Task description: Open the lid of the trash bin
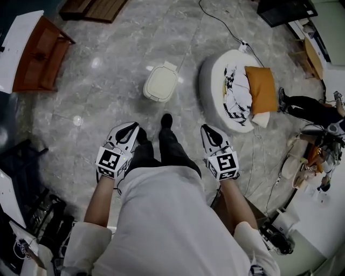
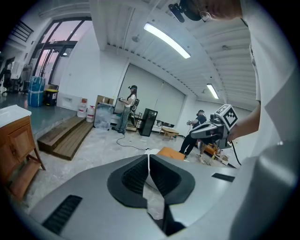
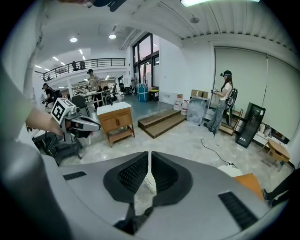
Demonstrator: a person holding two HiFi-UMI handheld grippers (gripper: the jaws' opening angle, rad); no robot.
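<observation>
The trash bin point(image 1: 160, 83) is a small cream bin that stands on the grey marble floor ahead of my feet, with its lid down. My left gripper point(image 1: 130, 128) and right gripper point(image 1: 208, 131) are held at waist height, well short of the bin, one on each side of my legs. In the left gripper view the left gripper point(image 2: 148, 161) is shut with nothing between its jaws. The right gripper point(image 3: 150, 161) also has its jaws together and holds nothing. A pale piece of the bin point(image 3: 148, 182) shows below its jaws.
A round white floor cushion point(image 1: 213, 89) with an orange pillow point(image 1: 261, 89) lies right of the bin. A wooden cabinet point(image 1: 40, 56) stands at the left and wooden steps point(image 1: 94, 8) at the back. A cable point(image 1: 221, 24) runs across the floor. Other people point(image 3: 224, 105) stand further off.
</observation>
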